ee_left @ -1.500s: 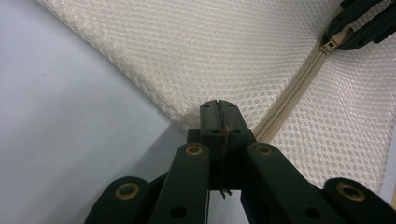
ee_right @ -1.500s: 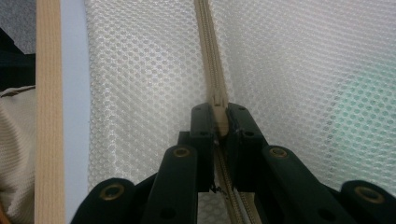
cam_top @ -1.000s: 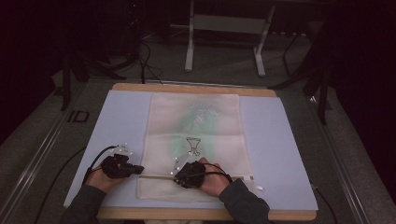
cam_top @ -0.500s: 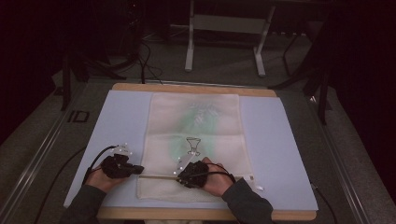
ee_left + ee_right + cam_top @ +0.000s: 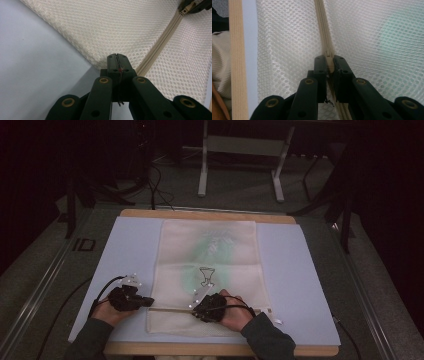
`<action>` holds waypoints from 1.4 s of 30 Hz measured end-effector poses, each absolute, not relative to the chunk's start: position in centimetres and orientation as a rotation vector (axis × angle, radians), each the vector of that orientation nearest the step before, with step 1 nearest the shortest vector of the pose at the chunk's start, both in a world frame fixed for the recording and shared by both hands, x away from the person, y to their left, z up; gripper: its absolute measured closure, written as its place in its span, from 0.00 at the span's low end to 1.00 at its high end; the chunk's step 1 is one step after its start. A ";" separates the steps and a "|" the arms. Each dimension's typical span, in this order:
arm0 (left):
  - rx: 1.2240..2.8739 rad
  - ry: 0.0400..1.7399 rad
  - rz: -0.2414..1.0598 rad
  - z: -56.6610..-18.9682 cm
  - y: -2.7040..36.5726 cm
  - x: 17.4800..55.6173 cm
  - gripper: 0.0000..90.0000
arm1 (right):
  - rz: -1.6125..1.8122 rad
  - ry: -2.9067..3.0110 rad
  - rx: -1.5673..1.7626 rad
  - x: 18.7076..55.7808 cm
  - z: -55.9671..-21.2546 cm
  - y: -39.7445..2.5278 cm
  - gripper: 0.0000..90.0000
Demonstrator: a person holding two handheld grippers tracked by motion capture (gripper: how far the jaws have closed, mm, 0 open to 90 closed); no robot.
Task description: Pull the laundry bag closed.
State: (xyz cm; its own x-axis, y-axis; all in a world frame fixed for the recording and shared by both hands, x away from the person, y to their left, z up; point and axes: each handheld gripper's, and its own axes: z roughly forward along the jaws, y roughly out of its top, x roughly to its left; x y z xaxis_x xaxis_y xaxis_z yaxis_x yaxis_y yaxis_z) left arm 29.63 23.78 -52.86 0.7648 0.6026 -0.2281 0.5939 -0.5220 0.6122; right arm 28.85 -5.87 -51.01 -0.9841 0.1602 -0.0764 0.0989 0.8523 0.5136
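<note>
Still pinching the zipper pull (image 5: 329, 62) – right claw (image 5: 329, 65) (barely shifted) – mesh bag (image 5: 207, 270) unmoved

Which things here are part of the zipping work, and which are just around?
In the job: mesh laundry bag; its zipper; zipper pull; left hand-held gripper; right hand-held gripper.

Just around: blue mat; wooden table; metal stand.

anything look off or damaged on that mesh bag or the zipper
Nothing stands out. The mesh bag lies flat and square on the table, with no tears showing. Its zipper runs straight; the left gripper pinches the bag's corner by the zipper's end, and the right gripper is shut on the zipper pull.
</note>
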 end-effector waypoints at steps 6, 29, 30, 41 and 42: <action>2.263 0.887 0.016 -52.9 23.8 29.6 1.00 | 0.787 2.911 0.214 28.8 -50.9 -6.3 0.91; 2.265 0.887 0.015 -52.9 23.8 29.6 1.00 | 0.773 2.906 0.238 28.6 -50.9 -7.7 0.91; 2.265 0.887 0.016 -52.8 23.8 29.6 1.00 | 0.771 2.907 0.239 28.6 -50.9 -7.7 0.91; 2.265 0.887 0.016 -52.9 23.8 29.6 1.00 | 0.770 2.899 0.249 28.6 -50.8 -8.5 0.91; 2.264 0.887 0.015 -52.9 23.8 29.6 1.00 | 0.768 2.901 0.253 28.6 -50.8 -8.6 0.91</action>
State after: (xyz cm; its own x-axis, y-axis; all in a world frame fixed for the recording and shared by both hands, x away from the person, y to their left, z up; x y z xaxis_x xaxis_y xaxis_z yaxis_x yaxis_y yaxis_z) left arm 29.64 23.81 -52.85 0.7660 0.6013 -0.2274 0.5932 -0.5247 0.6106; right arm 28.62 -8.63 -50.78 -0.9775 0.1943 -0.0817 0.1284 0.8564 0.5001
